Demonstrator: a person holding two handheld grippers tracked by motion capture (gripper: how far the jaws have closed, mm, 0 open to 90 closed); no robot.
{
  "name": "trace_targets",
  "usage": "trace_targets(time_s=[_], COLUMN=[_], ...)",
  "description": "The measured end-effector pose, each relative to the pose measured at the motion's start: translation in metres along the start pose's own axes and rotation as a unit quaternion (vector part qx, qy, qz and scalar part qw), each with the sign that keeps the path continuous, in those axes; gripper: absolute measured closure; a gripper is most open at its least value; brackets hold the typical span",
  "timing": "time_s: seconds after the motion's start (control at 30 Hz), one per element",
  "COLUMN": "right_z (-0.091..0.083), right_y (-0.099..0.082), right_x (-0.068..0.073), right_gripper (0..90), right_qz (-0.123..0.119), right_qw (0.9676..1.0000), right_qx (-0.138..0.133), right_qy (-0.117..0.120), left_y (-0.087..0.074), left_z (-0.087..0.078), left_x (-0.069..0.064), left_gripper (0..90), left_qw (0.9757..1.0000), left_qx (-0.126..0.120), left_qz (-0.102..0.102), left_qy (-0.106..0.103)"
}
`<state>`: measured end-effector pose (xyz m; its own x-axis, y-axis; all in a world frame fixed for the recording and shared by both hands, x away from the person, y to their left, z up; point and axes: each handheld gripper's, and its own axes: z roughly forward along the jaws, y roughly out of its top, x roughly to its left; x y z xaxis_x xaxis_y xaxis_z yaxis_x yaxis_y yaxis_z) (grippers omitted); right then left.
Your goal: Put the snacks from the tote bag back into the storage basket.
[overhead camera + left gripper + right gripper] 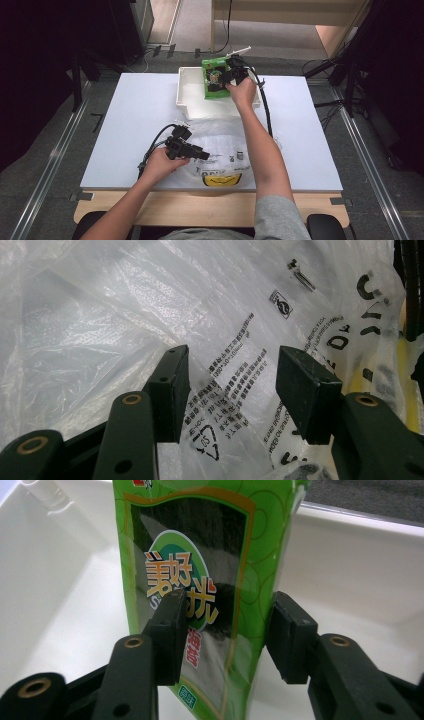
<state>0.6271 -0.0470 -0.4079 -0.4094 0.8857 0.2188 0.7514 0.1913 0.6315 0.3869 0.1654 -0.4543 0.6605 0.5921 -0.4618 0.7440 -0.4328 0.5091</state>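
The green seaweed packet point(200, 580) stands upright inside the white plastic bin point(187, 92) at the twelve o'clock edge of the white table point(125, 130). I have it between the jaws of my right gripper point(225, 635). In the right gripper view the pads sit either side of the packet's lower half with a sliver of daylight on the right side, so I read the fingers as spread and no longer pinching; the packet seems to lean on the bin by itself, though I cannot tell what props it.

My left gripper point(232, 390) hovers at about seven o'clock on the table, over the crumpled clear plastic bag point(150, 315) with black print and a yellow patch. Its fingers are spread wide with only film behind them, nothing clamped.

I judge this as the release step: the packet is set in the bin and I am letting go. Next I would draw the right gripper straight back toward six o'clock without brushing the packet, since a light flat pouch will tip easily. The left should then close on a fold of the bag to steady it.
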Motion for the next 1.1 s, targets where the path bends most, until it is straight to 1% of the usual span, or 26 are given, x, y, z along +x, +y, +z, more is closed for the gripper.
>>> trace_targets(time_s=[0.1, 0.23, 0.37, 0.47, 0.5, 0.73, 0.9, 1.1], right_z=[0.0015, 0.0039, 0.0068, 0.0088, 0.0094, 0.0083, 0.0047, 0.0011], right_y=[-0.0002, -0.0009, -0.0018, -0.0021, -0.0021, -0.0018, -0.0006, -0.0007], right_x=[0.0002, -0.0005, -0.0001, -0.0007, -0.0013, -0.0036, -0.0057, -0.007], right_gripper=[49.7, 47.8, 46.2, 43.0, 41.7, 39.3, 39.1, 40.4], right_qz=[0.003, 0.004, 0.004, 0.002, 0.005, 0.008, 0.012, 0.015], right_qw=[1.0, 1.0, 1.0, 1.0, 1.0, 1.0, 0.9999, 0.9998], right_qx=[-0.002, 0.0, 0.005, 0.004, 0.003, 0.0, -0.009, -0.01], right_qy=[-0.001, 0.001, -0.001, -0.001, -0.001, -0.003, -0.008, -0.009], left_y=[0.0, 0.0001, 0.0001, 0.0001, 0.0001, -0.0001, -0.0003, -0.0004], left_z=[0.0002, 0.0007, 0.001, 0.0008, 0.0008, 0.001, 0.0009, 0.0008], left_x=[0.0005, 0.0001, 0.0003, 0.0009, 0.0009, 0.0013, 0.0013, 0.0005], left_gripper=[48.2, 48.2, 48.2, 48.2, 48.2, 48.2, 48.0, 48.0], left_qw=[1.0, 1.0, 1.0, 1.0, 1.0, 1.0, 1.0, 1.0], left_qx=[0.001, 0.004, 0.004, 0.006, 0.006, 0.006, 0.006, 0.006], left_qz=[0.0, 0.0, 0.0, 0.001, 0.001, 0.002, 0.001, 0.001], left_qy=[-0.001, -0.001, -0.001, -0.001, -0.001, 0.001, 0.001, 0.003])
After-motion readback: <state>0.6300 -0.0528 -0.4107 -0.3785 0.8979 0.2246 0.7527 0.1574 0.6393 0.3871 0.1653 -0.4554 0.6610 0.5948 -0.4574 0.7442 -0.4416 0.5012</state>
